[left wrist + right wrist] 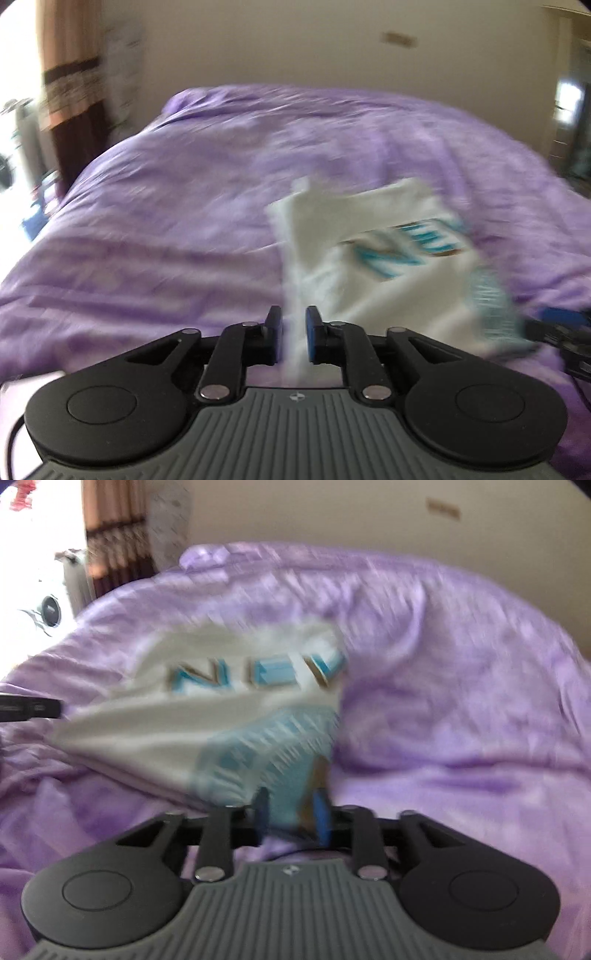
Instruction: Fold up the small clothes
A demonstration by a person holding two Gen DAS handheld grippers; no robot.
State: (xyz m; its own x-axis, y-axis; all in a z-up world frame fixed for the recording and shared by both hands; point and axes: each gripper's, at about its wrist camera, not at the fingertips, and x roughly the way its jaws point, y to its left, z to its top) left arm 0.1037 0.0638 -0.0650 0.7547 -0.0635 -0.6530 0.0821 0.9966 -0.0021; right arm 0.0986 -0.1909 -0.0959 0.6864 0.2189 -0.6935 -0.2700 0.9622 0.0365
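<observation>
A small white T-shirt (388, 254) with teal lettering is held up over the purple bed cover (166, 206). Both views are motion-blurred. My left gripper (293, 328) is shut on the shirt's white edge, which runs down between its blue pads. My right gripper (291, 812) is shut on the shirt's (229, 709) teal-printed part. The right gripper shows at the right edge of the left wrist view (561, 332). The left gripper shows at the left edge of the right wrist view (33, 707).
The purple cover (461, 701) spreads over the whole bed, wrinkled. A beige wall (314, 44) stands behind. A brown curtain (70, 74) and a bright window are at the far left, with a white radiator (75, 576) below.
</observation>
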